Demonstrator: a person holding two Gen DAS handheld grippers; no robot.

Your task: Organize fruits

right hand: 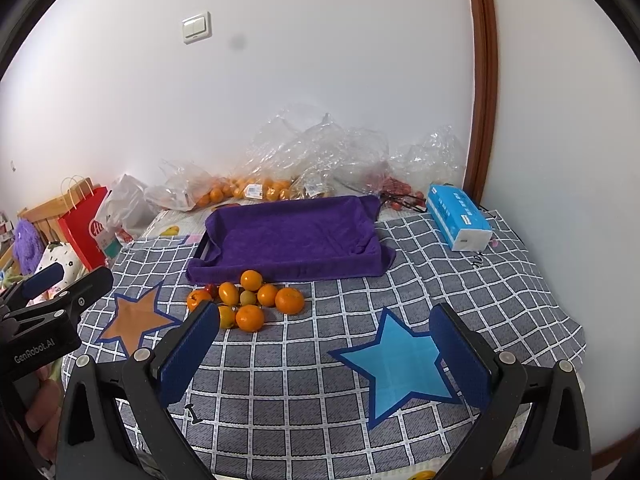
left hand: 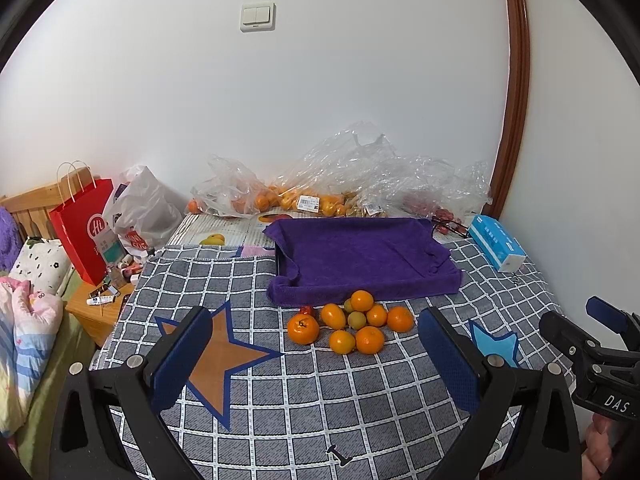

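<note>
a: where are the fruits?

b: a pile of oranges (left hand: 352,322) with a couple of small greenish fruits (left hand: 356,320) sits on the checked cloth (left hand: 320,400) of the tabletop, touching the near edge of the purple towel (left hand: 360,256) draped over a tray.

a: and the left tool (left hand: 316,356)?

b: spread wide, holding nothing. the pile lies ahead of it, between its fingers and a little farther off.

a: the right tool (right hand: 324,356)?

b: also wide open and empty. the pile (right hand: 248,300) lies far-left of it, just past its left finger (right hand: 188,356), which hides part of one orange.
</note>
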